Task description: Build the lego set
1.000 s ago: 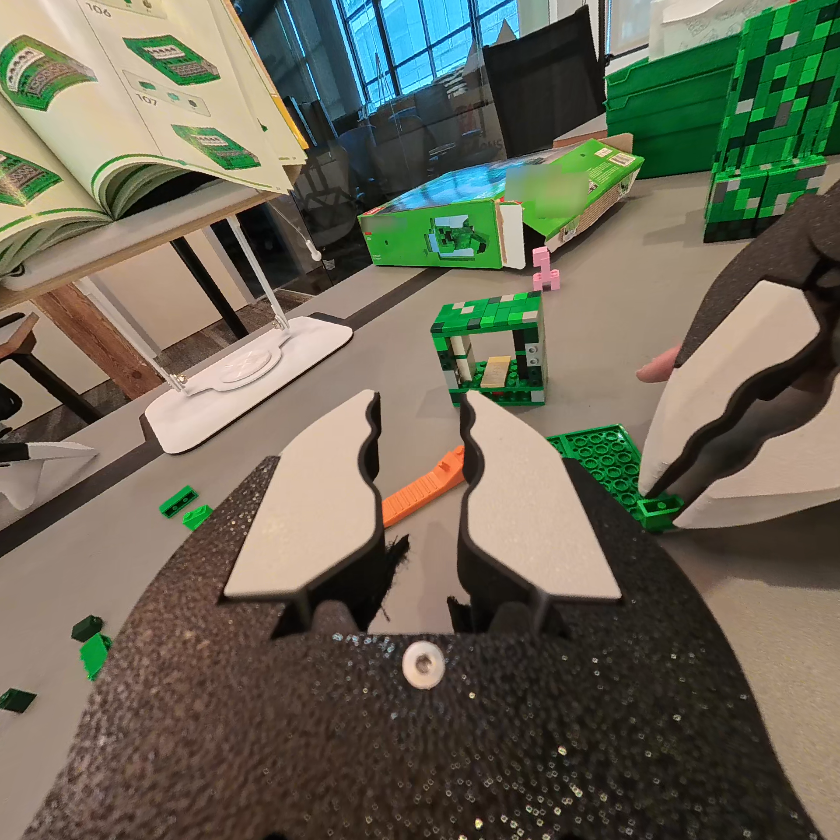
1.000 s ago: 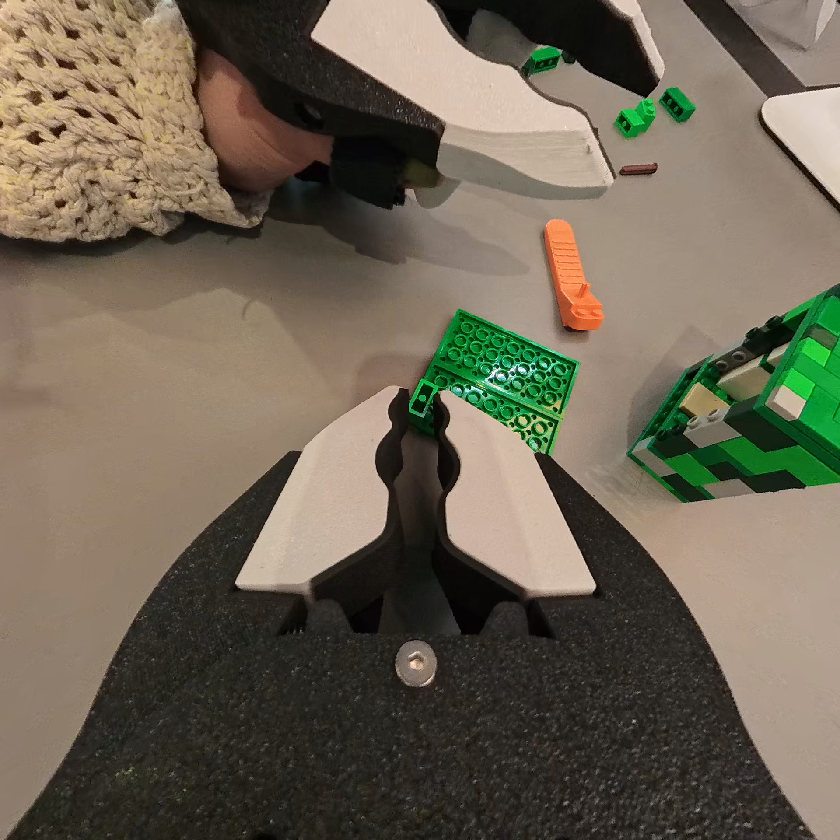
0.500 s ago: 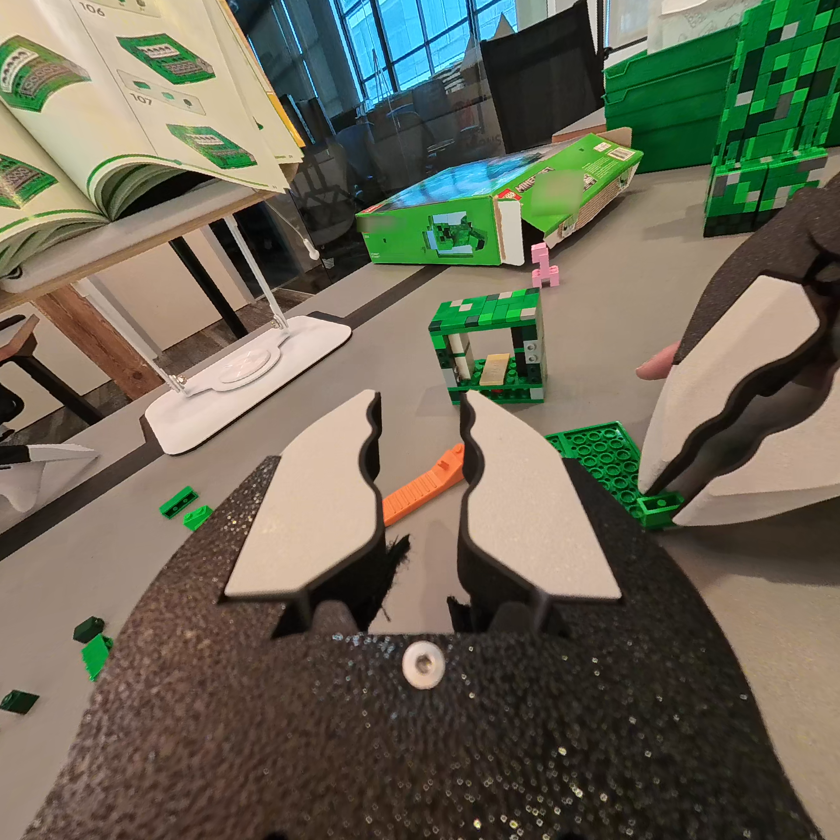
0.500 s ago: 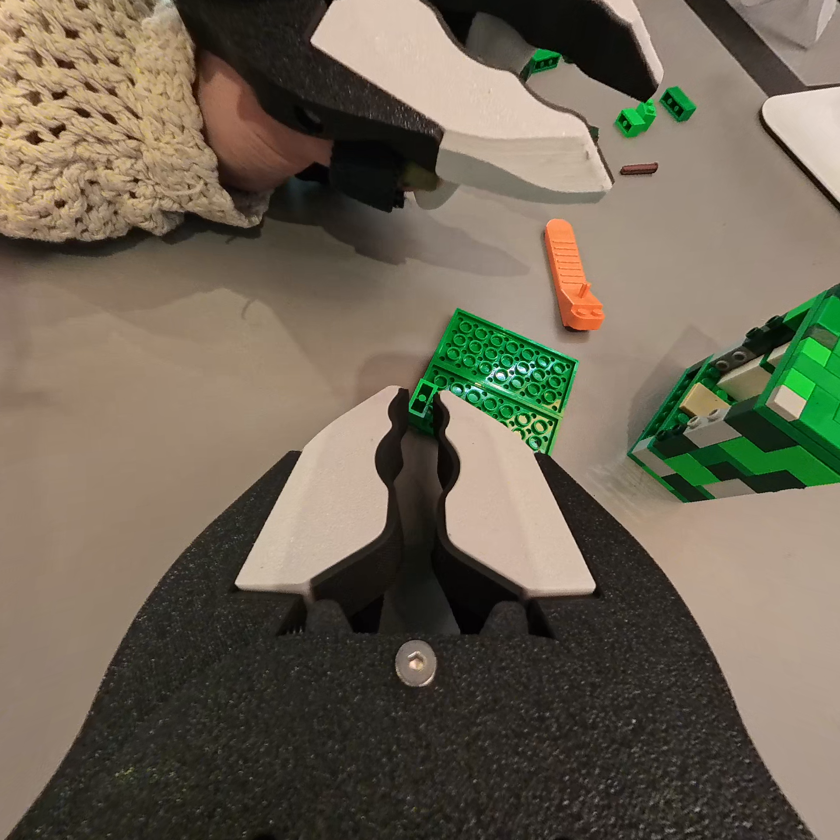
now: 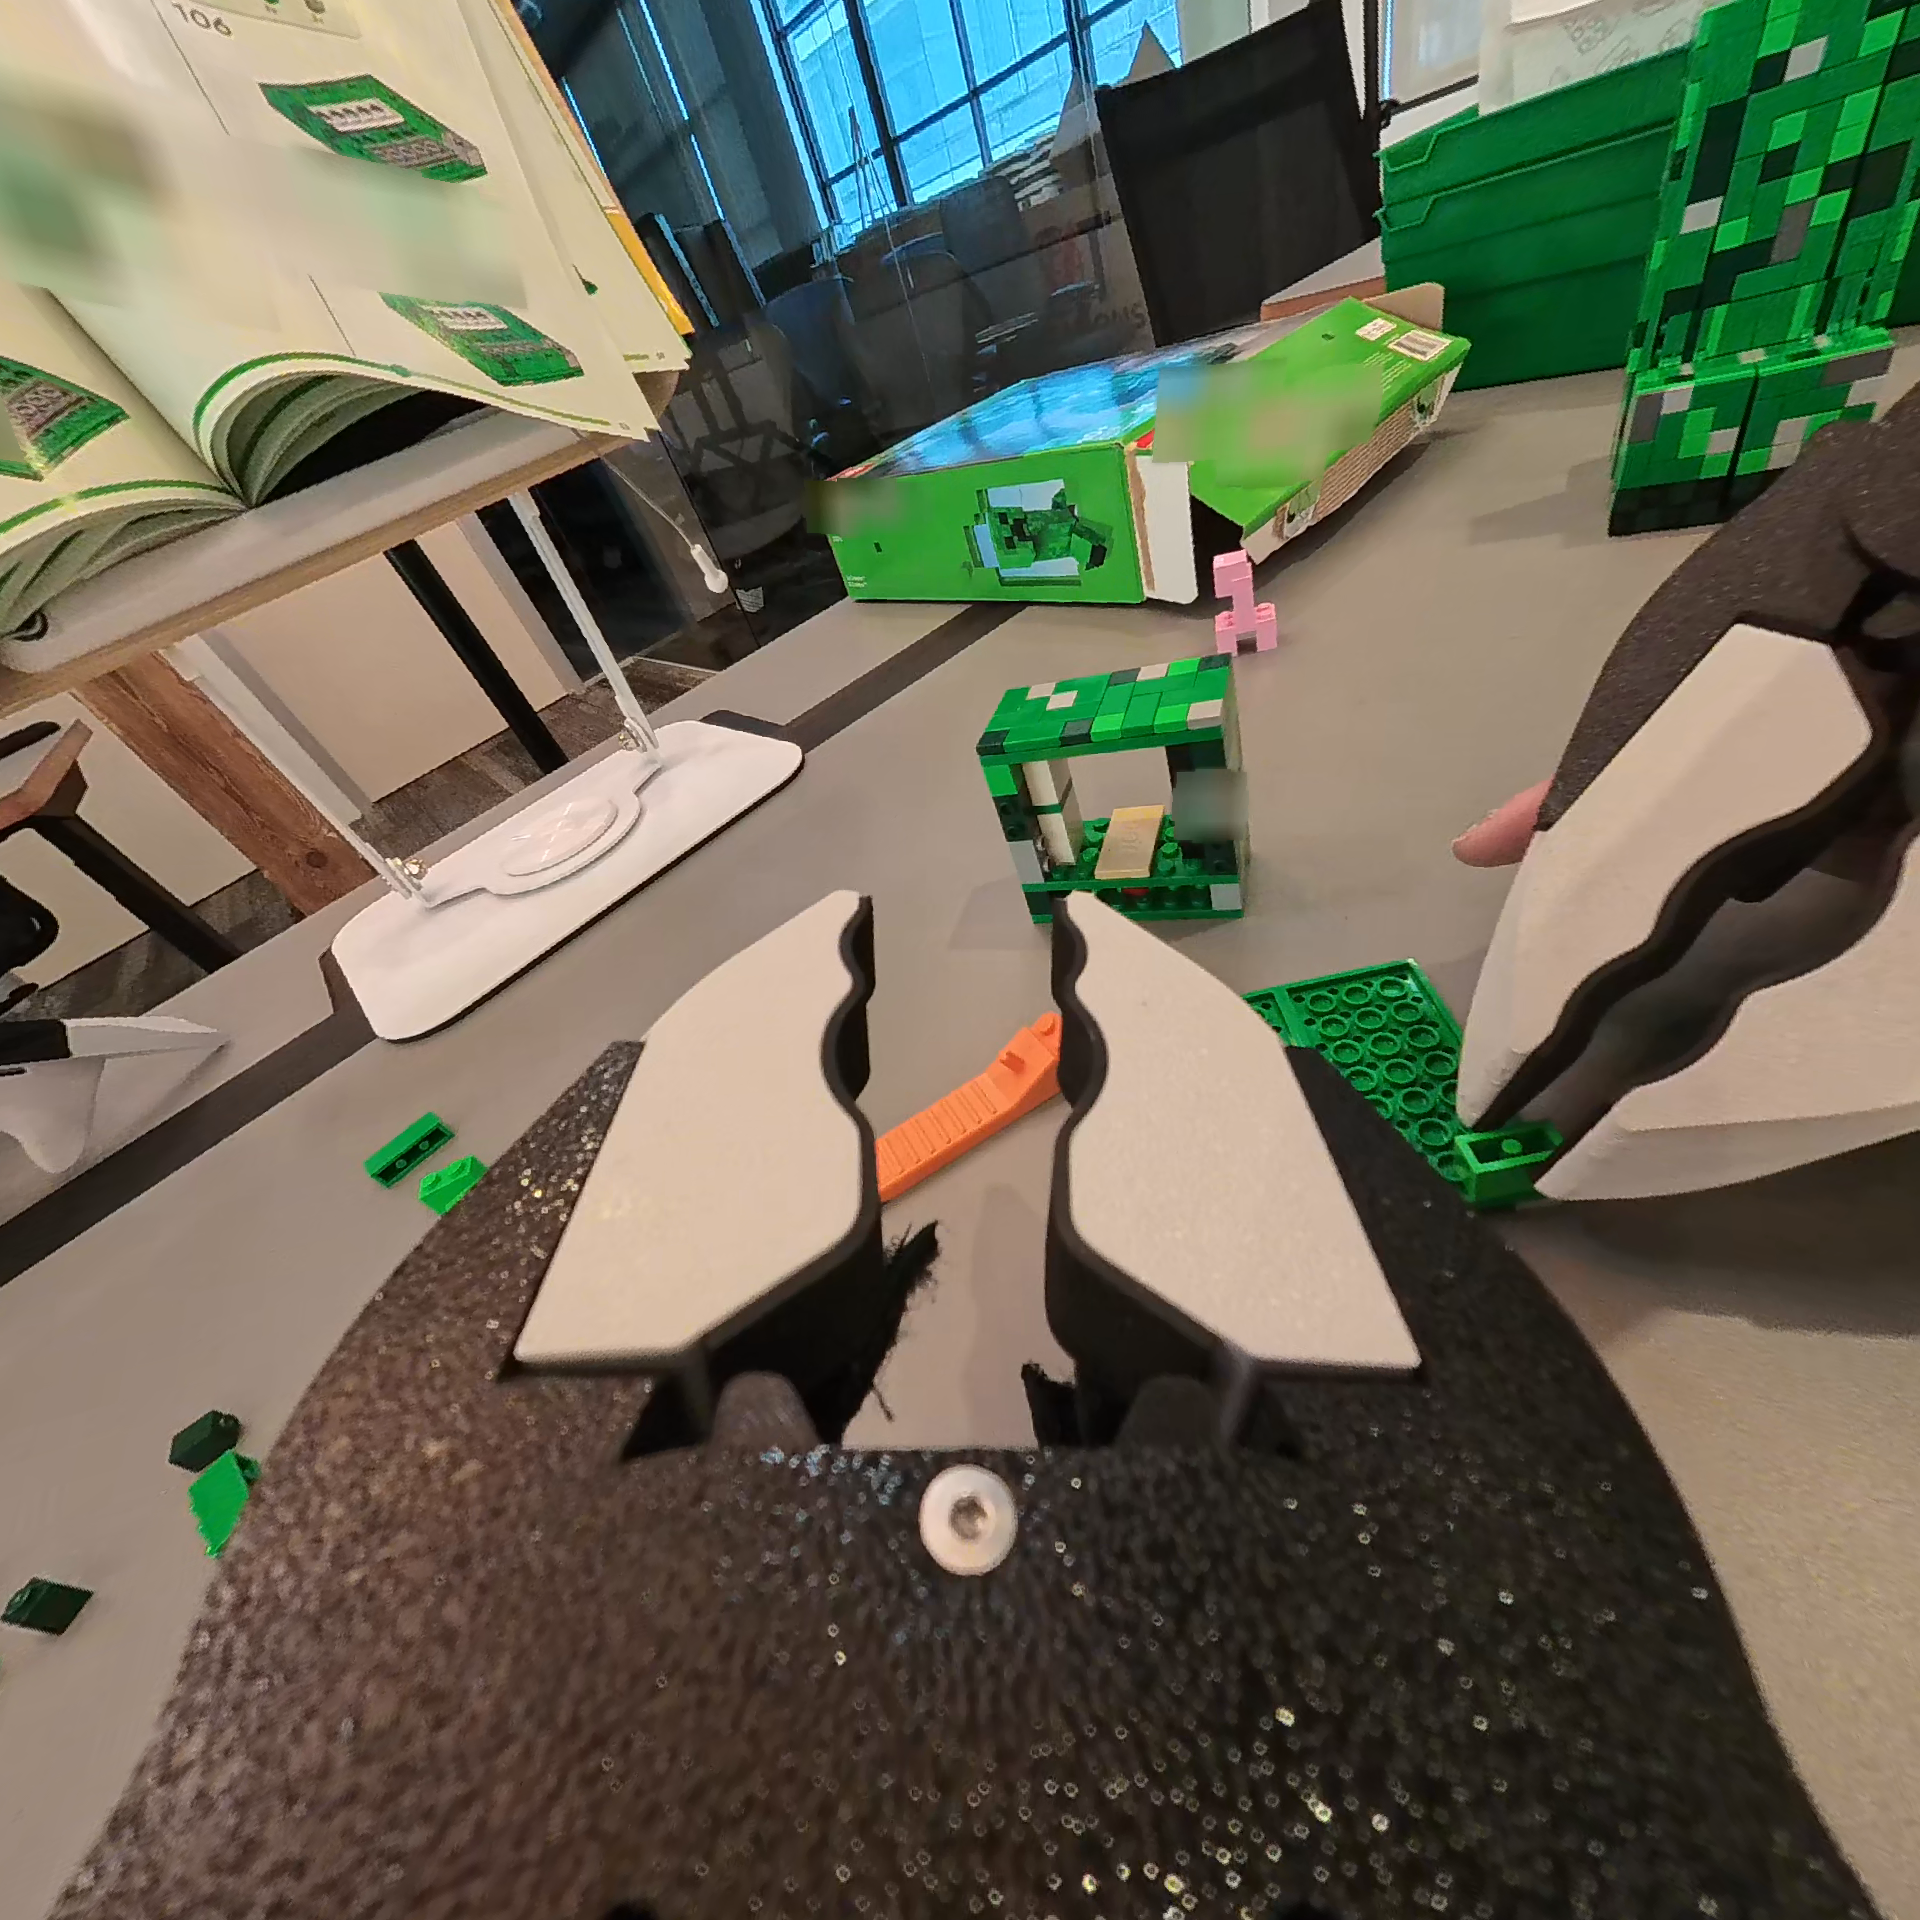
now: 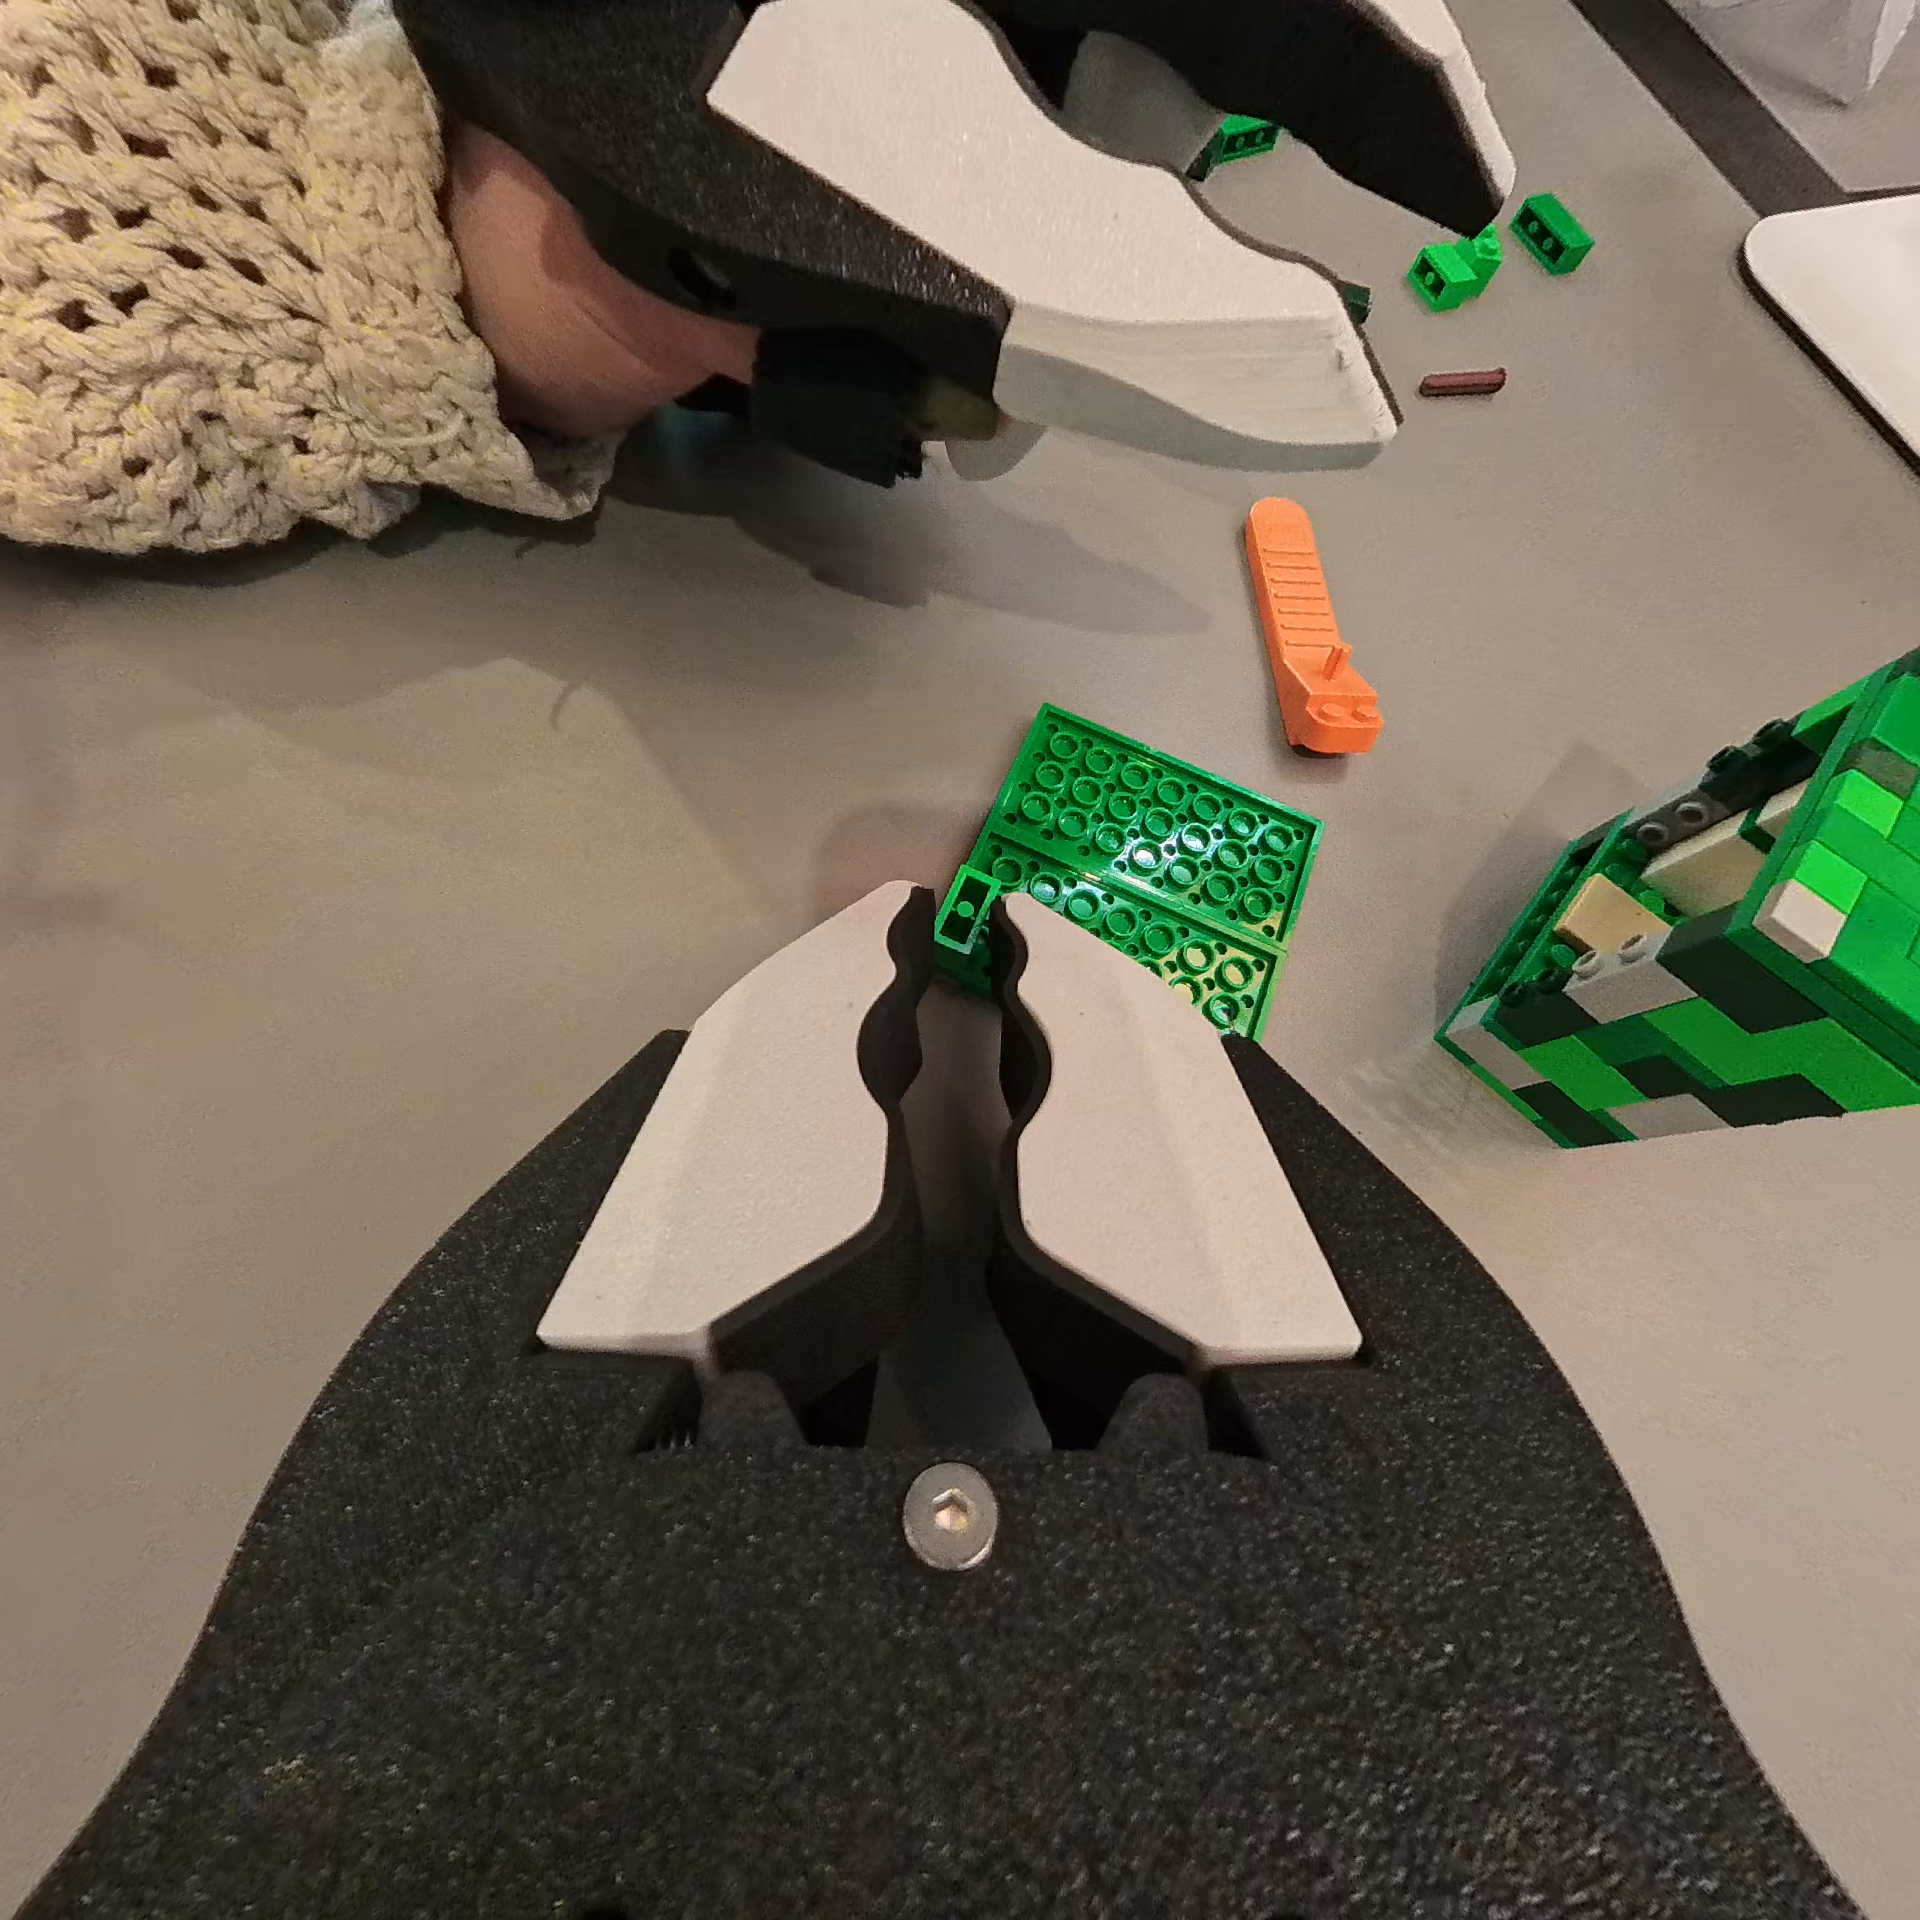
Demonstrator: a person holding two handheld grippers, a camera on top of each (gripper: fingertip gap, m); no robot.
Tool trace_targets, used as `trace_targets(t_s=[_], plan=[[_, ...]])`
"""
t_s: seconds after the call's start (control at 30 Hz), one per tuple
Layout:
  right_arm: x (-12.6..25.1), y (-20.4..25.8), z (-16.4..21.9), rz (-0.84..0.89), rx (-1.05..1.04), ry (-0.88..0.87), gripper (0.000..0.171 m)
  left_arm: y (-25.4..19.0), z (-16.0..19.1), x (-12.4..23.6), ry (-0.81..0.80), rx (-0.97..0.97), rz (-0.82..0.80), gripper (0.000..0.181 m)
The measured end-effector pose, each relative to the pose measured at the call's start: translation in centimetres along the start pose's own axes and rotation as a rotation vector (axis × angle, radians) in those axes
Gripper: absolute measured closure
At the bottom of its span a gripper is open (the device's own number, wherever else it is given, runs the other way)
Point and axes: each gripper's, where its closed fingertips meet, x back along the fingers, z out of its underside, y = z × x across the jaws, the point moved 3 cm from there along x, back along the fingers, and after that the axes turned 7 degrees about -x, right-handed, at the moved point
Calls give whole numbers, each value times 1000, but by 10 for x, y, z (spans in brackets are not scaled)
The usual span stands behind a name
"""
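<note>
My right gripper (image 6: 961, 902) is shut on a small green brick (image 6: 966, 920) at the corner of a green plate (image 6: 1143, 862) that lies studs-down on the grey table. The left wrist view shows the same grip (image 5: 1522, 1148), with the brick (image 5: 1507, 1153) low at the plate's (image 5: 1371, 1039) near corner. My left gripper (image 5: 961, 904) is open and empty and hovers over the table. An orange brick separator (image 5: 966, 1117) lies below its jaws. A hollow green block build (image 5: 1122, 800) stands beyond it, and it also shows in the right wrist view (image 6: 1714, 956).
An open instruction book (image 5: 260, 312) rests on a stand with a white base (image 5: 561, 862) at left. A green box (image 5: 1039, 520), a pink figure (image 5: 1242, 608) and a tall green build (image 5: 1787, 260) are at the back. Loose small bricks (image 5: 416, 1153) lie at left. A knit sleeve (image 6: 208, 291) is nearby.
Almost nothing. The left wrist view has shifted very slightly. The right gripper stays shut on the small green brick at the plate's corner.
</note>
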Motion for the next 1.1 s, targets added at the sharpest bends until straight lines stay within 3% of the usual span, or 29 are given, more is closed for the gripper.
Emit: trace_targets(t_s=[0.9, 1.0, 1.1], plan=[[4, -1, -3, 12, 1, -40, 163, 0, -1, 1, -9, -7, 1, 148], [17, -5, -16, -75, -132, -159, 164, -4, -15, 8, -112, -49, 66, 145], [36, -18, -28, -209, -362, -281, 164, -24, -32, 25, -277, -189, 268, 136]])
